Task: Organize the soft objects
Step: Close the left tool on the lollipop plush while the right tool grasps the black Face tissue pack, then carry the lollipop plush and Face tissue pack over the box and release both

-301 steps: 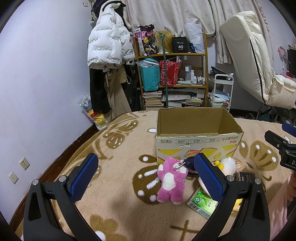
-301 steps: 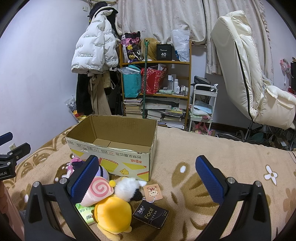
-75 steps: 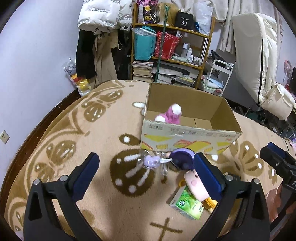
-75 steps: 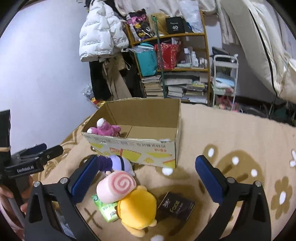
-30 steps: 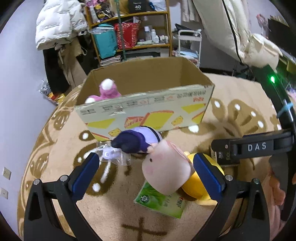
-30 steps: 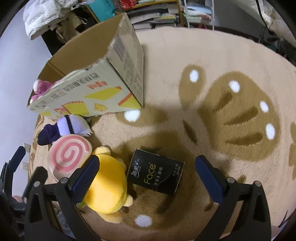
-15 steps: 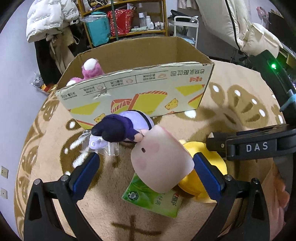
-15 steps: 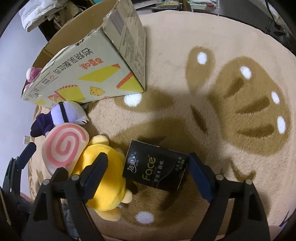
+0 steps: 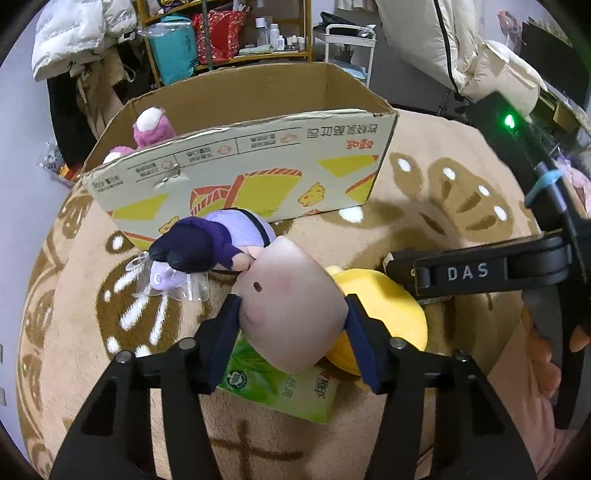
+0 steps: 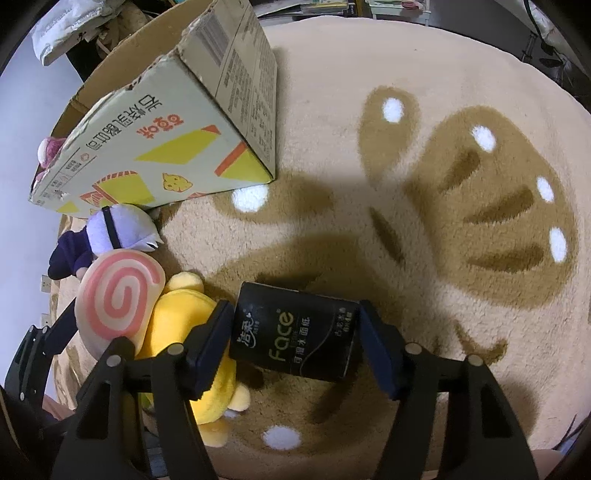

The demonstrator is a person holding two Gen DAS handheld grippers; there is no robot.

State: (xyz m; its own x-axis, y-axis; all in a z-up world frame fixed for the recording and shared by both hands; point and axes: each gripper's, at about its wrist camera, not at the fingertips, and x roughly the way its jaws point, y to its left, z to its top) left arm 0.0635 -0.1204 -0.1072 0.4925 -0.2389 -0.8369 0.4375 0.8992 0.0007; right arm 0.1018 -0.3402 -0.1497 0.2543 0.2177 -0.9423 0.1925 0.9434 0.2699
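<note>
Pointing steeply down at the blanket, the left gripper [image 9: 293,332] has its jaws closing around the pink swirl plush [image 9: 291,306], and both blue pads sit against the plush's flanks, so it is pinched between them. The right gripper [image 10: 295,347] also tilts steeply downward, its jaws closing on the black tissue pack [image 10: 293,339]; the left pad looks to be touching the pack's short end, while a thin gap seems to remain at the right pad, so no firm grip shows. In the left wrist view the right gripper's black body crosses the right side, with part of a person's hand [image 9: 550,354] under it. The swirl plush leans on a yellow plush [image 10: 181,332] and overlaps a green tissue pack [image 9: 280,384] lying flat beneath it. Just beyond, a purple plush [image 9: 210,243] lies against the front wall of the cardboard box [image 9: 258,173], with a small lilac charm in clear wrap [image 9: 166,278] touching it. A magenta plush [image 9: 151,129] is inside the box at its left end. Everything rests on a beige blanket [image 10: 406,184] with brown paw shapes and white dots. Behind the box stand a crowded wooden shelf [image 9: 236,37], a white puffer jacket [image 9: 81,33] hanging at left, a small white cart [image 9: 347,44] and a cream recliner [image 9: 461,48].
</note>
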